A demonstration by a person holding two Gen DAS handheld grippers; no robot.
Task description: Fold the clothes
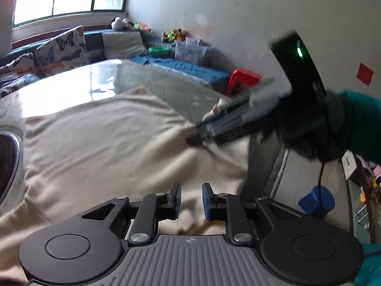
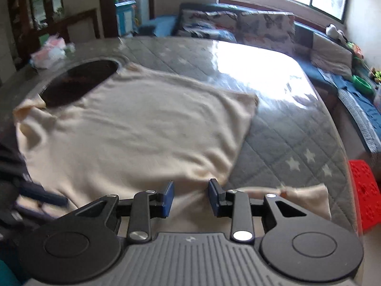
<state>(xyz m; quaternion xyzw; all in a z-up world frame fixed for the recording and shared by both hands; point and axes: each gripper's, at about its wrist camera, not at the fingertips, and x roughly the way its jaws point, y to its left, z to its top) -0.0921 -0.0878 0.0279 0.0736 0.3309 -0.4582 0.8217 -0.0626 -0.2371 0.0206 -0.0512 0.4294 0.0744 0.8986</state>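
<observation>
A cream garment [image 1: 114,147] lies spread flat on the quilted grey table cover [image 1: 176,88]; it fills the middle of the right wrist view [image 2: 133,133] too. My left gripper [image 1: 191,199] is open and empty, just above the garment's near edge. My right gripper [image 2: 190,194] is open, its fingers straddling the garment's near edge; a sleeve or corner [image 2: 307,197] trails to its right. In the left wrist view the right gripper [image 1: 197,138] reaches in blurred from the right, its tips down at a fabric ridge. The left gripper shows blurred at the left of the right wrist view [image 2: 45,199].
A dark oval opening [image 2: 78,83] sits in the table by the garment's far left corner. A red stool [image 2: 363,188] stands beside the table. A sofa with butterfly cushions [image 2: 238,23] and a window lie beyond. A blue object [image 1: 316,201] hangs on a cord from the right hand.
</observation>
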